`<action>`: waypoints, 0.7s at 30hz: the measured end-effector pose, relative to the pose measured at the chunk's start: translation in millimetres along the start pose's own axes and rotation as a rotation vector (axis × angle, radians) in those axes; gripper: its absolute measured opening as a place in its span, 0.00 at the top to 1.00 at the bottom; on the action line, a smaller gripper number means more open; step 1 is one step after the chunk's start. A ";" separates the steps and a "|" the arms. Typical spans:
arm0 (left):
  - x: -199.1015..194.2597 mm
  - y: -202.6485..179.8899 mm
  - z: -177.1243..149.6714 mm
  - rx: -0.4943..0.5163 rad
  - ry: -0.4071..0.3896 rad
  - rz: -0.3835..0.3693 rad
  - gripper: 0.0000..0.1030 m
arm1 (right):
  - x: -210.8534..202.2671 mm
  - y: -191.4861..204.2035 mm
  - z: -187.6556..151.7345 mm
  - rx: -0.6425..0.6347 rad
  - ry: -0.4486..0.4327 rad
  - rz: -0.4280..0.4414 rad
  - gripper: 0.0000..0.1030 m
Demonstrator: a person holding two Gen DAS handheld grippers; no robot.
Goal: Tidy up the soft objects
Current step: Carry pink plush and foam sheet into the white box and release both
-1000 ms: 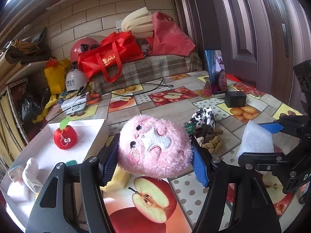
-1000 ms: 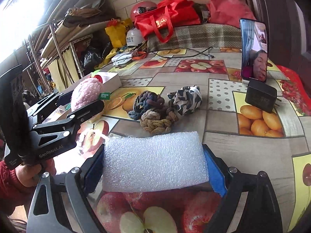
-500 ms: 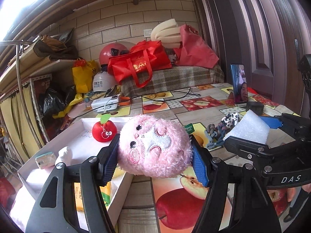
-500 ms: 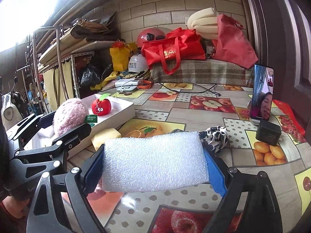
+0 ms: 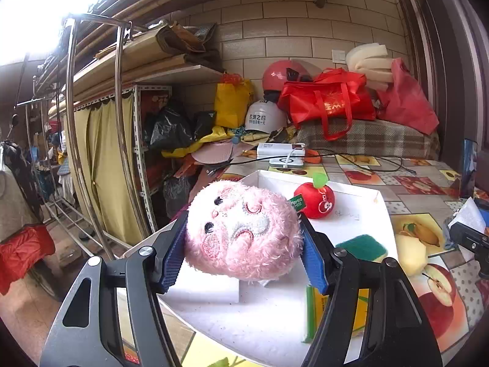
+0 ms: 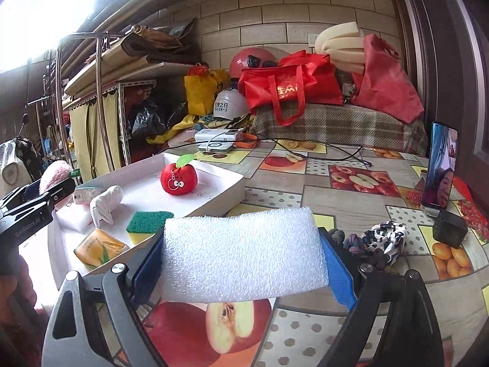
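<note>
My left gripper point(image 5: 243, 247) is shut on a pink plush toy point(image 5: 241, 229) and holds it above the near end of a white tray point(image 5: 360, 208). In the tray lie a red plush apple point(image 5: 314, 200), a green and yellow sponge point(image 5: 362, 246), a white block point(image 5: 204, 287) and a yellow packet point(image 5: 339, 309). My right gripper point(image 6: 243, 263) is shut on a white foam block point(image 6: 241, 247), held over the table just right of the tray point(image 6: 220, 195). The left gripper point(image 6: 36, 202) with the pink plush toy point(image 6: 56, 171) shows at the far left of the right wrist view.
Knotted ropes and a black-and-white cloth point(image 6: 382, 238) lie on the fruit-patterned table point(image 6: 336, 202). A phone point(image 6: 440, 171) stands at the right by a black charger point(image 6: 449, 232). A yellow foam piece point(image 5: 411, 255) lies beside the tray. Metal shelving point(image 5: 101, 140) stands left of the table.
Both grippers have swung left with their loads. The pink plush toy went from over the tablecloth to over the tray. The foam block came from over the ropes to beside the tray.
</note>
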State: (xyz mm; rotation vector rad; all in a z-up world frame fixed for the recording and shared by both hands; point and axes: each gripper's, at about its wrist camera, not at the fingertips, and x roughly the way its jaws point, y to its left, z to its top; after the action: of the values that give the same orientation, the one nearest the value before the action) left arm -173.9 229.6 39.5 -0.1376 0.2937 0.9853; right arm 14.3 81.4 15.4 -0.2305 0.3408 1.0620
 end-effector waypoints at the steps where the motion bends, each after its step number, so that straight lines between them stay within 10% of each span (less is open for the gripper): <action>1: 7.9 3.8 1.9 -0.007 0.005 0.006 0.35 | 5.4 5.2 2.5 -0.003 -0.002 -0.002 0.11; 11: 31.1 8.9 10.6 -0.056 -0.008 -0.041 0.34 | 73.1 51.4 36.0 -0.079 -0.032 0.022 0.11; 17: 29.6 7.5 11.3 -0.055 -0.018 0.002 0.01 | 95.8 85.8 37.0 -0.204 0.042 0.068 0.00; 21: 31.4 10.2 11.6 -0.062 -0.013 -0.004 0.00 | 91.5 91.2 34.6 -0.233 0.030 0.057 0.00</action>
State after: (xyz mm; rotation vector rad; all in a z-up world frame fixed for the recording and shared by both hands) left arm -164.1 263.2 41.2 -0.1878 0.2515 0.9912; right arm -20.1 210.5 10.5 -0.4476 0.2516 1.1556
